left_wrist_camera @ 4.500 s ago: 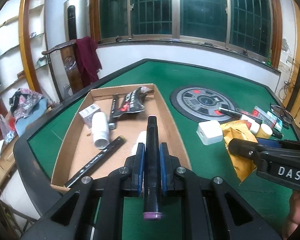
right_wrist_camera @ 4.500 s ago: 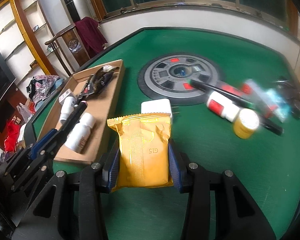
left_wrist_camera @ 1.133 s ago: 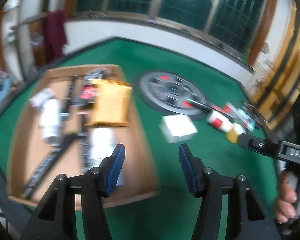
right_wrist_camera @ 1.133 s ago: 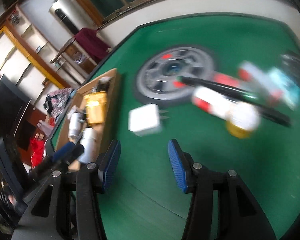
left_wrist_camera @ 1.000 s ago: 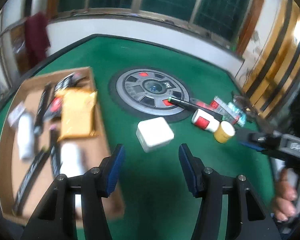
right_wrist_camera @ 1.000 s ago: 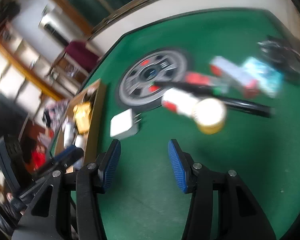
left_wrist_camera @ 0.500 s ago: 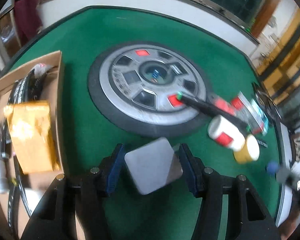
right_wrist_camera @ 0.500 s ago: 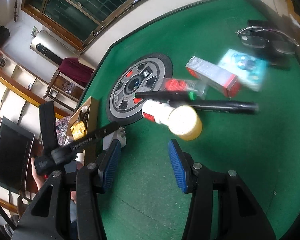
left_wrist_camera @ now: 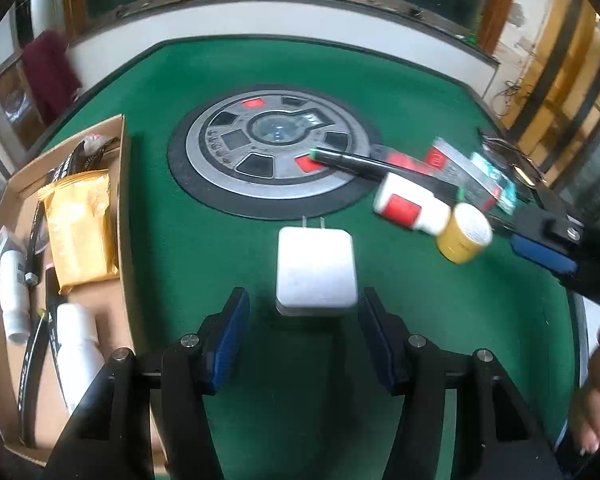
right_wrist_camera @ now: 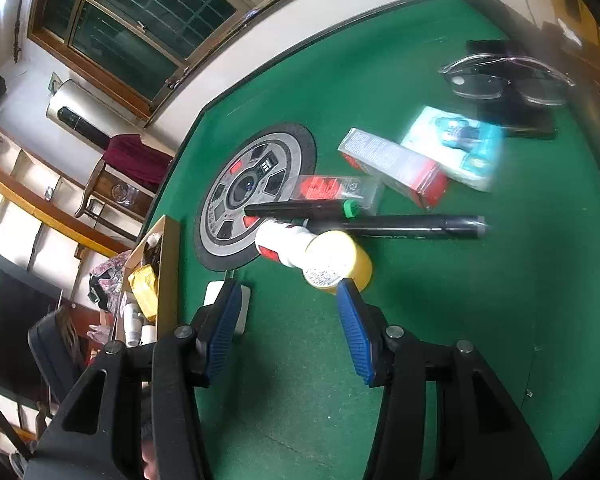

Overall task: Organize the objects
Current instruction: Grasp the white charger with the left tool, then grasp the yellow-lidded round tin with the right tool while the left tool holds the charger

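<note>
Readable text: none, nothing sharp enough in either view.
Yellow-lidded jar (right_wrist_camera: 336,266): print on its label, just ahead of the right gripper (right_wrist_camera: 288,330), too small to read.
Black marker (right_wrist_camera: 400,226): faint lettering along the barrel, further ahead, blurred.
Red and grey carton (right_wrist_camera: 392,166): fine print on its side, illegible.
White bottle (left_wrist_camera: 78,354): label beside the left gripper (left_wrist_camera: 304,330), unreadable.
</note>
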### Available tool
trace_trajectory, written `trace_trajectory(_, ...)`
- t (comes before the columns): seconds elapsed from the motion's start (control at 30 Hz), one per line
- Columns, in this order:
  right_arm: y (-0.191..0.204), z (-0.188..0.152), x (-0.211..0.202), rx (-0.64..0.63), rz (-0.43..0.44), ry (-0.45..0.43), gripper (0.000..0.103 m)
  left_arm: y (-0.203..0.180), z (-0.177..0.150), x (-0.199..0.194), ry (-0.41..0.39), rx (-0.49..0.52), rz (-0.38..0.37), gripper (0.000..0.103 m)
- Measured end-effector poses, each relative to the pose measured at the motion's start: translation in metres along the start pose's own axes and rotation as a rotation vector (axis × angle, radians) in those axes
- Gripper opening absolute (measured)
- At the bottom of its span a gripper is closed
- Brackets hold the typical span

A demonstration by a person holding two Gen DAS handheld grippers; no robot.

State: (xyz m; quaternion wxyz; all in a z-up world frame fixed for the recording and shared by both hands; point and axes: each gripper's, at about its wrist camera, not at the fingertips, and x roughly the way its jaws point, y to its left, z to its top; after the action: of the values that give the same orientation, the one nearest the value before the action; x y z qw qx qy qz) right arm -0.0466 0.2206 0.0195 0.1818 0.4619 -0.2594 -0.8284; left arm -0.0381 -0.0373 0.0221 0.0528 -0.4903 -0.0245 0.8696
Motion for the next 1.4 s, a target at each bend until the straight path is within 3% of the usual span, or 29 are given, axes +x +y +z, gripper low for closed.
trace_trajectory(0.07,-0.003,0.001,-0.002,0.007,-0.006,-0.007,0.048,-0.003,0.003,0.003,-0.008,0.015,0.038,0.057)
trace_trajectory(0.27,-0.010,0.005,0.001,0.025,-0.025,-0.001,0.048,-0.020,0.020,0.016,-0.014,0.077,0.091,0.057)
trace_trajectory(0.43,-0.013,0.007,0.000,0.022,-0.047,-0.009,0.048,-0.026,0.009,0.021,0.007,0.112,0.076,0.057)
trace_trajectory(0.53,-0.013,0.007,0.001,0.008,-0.060,-0.011,0.048,-0.028,0.006,0.030,0.007,0.126,0.120,0.057)
trace_trajectory(0.6,-0.012,0.007,0.003,0.001,-0.066,-0.005,0.048,-0.025,0.007,0.031,-0.005,0.104,0.101,0.051)
trace_trajectory(0.63,-0.012,0.007,0.004,-0.003,-0.066,-0.003,0.048,-0.022,0.009,0.032,-0.011,0.089,0.087,0.039)
trace_trajectory(0.83,-0.005,0.006,0.006,-0.069,-0.117,-0.011,0.048,-0.020,-0.003,0.027,-0.088,0.051,0.112,0.039)
trace_trajectory(1.03,0.014,-0.003,0.020,-0.227,-0.203,0.002,0.048,-0.015,-0.004,0.028,-0.117,0.050,0.096,0.039)
trace_trajectory(1.13,0.028,-0.010,0.026,-0.334,-0.313,-0.025,0.048,-0.014,-0.003,0.029,-0.117,0.051,0.088,0.039)
trace_trajectory(1.4,0.025,-0.004,0.050,-0.401,-0.415,-0.027,0.048,-0.016,-0.002,0.031,-0.121,0.054,0.094,0.039)
